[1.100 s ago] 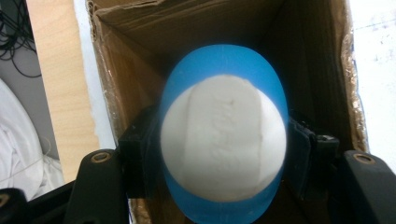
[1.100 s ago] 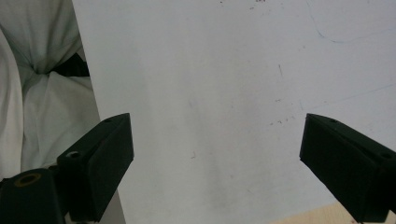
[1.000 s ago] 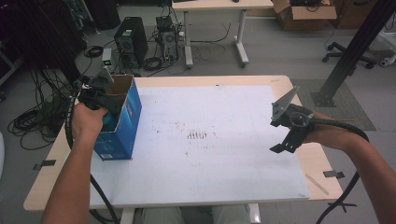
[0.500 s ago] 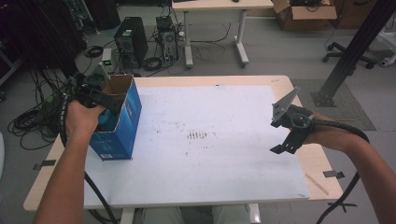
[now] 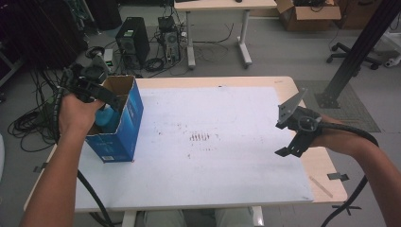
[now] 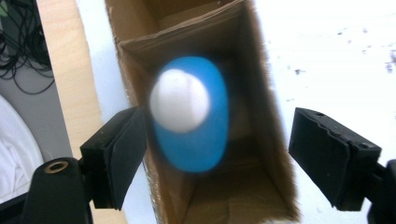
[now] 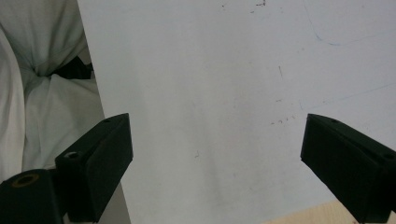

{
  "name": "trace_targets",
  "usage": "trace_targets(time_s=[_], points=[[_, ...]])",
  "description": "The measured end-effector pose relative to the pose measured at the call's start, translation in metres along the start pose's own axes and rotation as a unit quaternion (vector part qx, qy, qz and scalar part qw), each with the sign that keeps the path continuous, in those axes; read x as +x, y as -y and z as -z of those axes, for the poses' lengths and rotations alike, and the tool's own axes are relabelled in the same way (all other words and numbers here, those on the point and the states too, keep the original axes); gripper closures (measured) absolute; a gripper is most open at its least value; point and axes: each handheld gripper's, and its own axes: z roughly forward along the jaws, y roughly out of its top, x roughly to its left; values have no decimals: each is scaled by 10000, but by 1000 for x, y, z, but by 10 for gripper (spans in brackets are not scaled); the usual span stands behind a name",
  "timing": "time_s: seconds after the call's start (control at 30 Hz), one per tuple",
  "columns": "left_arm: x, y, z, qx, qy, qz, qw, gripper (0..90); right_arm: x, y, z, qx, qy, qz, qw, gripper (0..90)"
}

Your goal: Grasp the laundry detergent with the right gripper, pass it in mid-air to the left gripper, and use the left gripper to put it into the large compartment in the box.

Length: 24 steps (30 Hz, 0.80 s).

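Note:
A blue cardboard box [image 5: 118, 135] stands open-topped at the left of the white table top [image 5: 213, 175]. Inside it is a blue bottle [image 5: 105, 116]. My left gripper [image 5: 97, 90] hovers over the box's mouth. The left gripper view looks straight down into the box [image 6: 261, 93], where the blue bottle [image 6: 201, 140] with its white cap [image 6: 180, 100] appears blurred. My left gripper [image 6: 219, 140] is open, its jaws wide on either side and apart from the bottle. My right gripper [image 5: 287, 128] is open over the table's right side, and in its own view the right gripper [image 7: 215, 154] holds nothing.
Dark smudges [image 5: 201, 137] mark the middle of the table top. A wooden strip [image 5: 320, 185] lies at the front right corner. On the floor behind stand computer towers [image 5: 132, 40], cables, another table [image 5: 217, 7] and a black post [image 5: 359, 47]. White cloth [image 7: 42, 93] lies beyond the table's edge.
My left hand and gripper have drifted slightly left over the box's mouth. The right gripper has stayed where it was.

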Motion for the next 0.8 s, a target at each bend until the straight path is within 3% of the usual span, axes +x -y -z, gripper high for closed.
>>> trace_targets(time_s=[0.23,0.53,0.73,0.8], points=[[-17,-2,25,-109,204,-227,9995,144,3,-3,2,-22,13,29,10000,88],[-36,-1,41,-157,346,-563,9977,114,5,-3,2,-16,14,17,10000,88],[-52,-3,51,-206,431,-812,9956,105,7,-4,3,-22,10,10,10000,87],[-61,-4,56,-274,434,-983,9938,105,7,-4,3,-33,13,17,10000,88]])
